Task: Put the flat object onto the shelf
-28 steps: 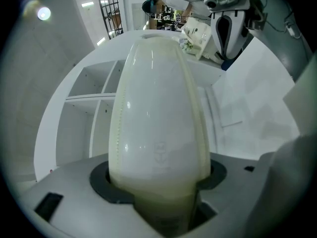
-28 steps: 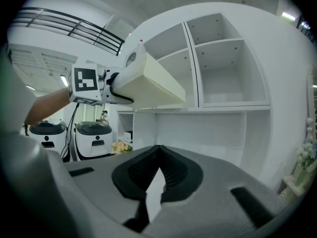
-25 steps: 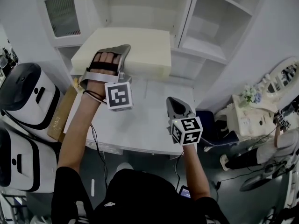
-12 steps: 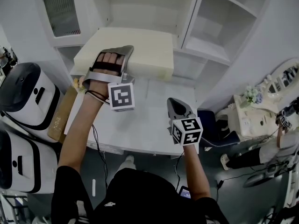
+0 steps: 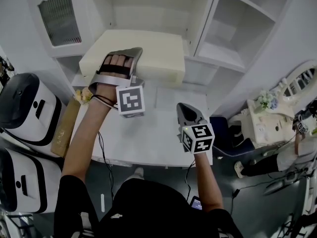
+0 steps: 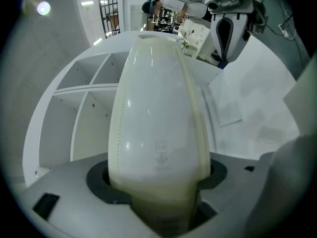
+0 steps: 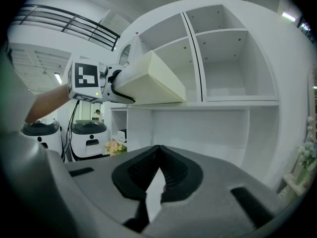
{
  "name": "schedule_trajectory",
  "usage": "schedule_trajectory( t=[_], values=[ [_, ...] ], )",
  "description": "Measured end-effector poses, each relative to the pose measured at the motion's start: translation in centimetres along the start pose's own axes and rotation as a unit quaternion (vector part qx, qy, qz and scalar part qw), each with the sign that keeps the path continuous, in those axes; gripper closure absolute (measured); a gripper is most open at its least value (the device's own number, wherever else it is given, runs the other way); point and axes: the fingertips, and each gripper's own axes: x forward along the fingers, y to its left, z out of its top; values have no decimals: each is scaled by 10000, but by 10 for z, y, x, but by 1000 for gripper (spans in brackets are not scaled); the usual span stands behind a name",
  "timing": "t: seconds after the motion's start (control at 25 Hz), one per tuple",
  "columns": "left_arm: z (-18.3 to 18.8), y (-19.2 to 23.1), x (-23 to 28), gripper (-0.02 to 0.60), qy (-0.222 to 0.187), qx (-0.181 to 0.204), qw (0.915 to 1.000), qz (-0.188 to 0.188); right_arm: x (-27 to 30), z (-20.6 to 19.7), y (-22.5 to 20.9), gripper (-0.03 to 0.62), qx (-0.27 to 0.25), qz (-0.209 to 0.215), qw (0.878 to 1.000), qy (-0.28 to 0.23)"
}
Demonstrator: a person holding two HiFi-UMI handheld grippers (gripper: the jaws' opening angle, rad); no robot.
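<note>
One cream pad [image 5: 153,53], gripped by the left gripper [image 5: 124,58] jaws, could be snagged on the shelf divider [image 5: 203,21] and levered loose; right gripper [image 5: 183,110] jaws closed, empty.

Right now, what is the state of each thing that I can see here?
cream cushion: lifted off the table, clamped at one end, not yet on the shelf.
left tongs: shut on the cream cushion.
right tongs: shut, holding nothing.
glass cabinet door: closed.
</note>
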Motion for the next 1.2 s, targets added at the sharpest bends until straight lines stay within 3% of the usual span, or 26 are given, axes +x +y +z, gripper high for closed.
schedule_trajectory(
  t=[0.84, 1.2],
  values=[
    [-6, -4, 60, 227, -281, -399, 9975, -510, 42, 0, -20, 606, 89, -252, 9995, 138],
    [-2, -5, 75, 170, -510, -734, 9930, -774, 53, 1, -27, 606, 59, -320, 9993, 171]
  ],
)
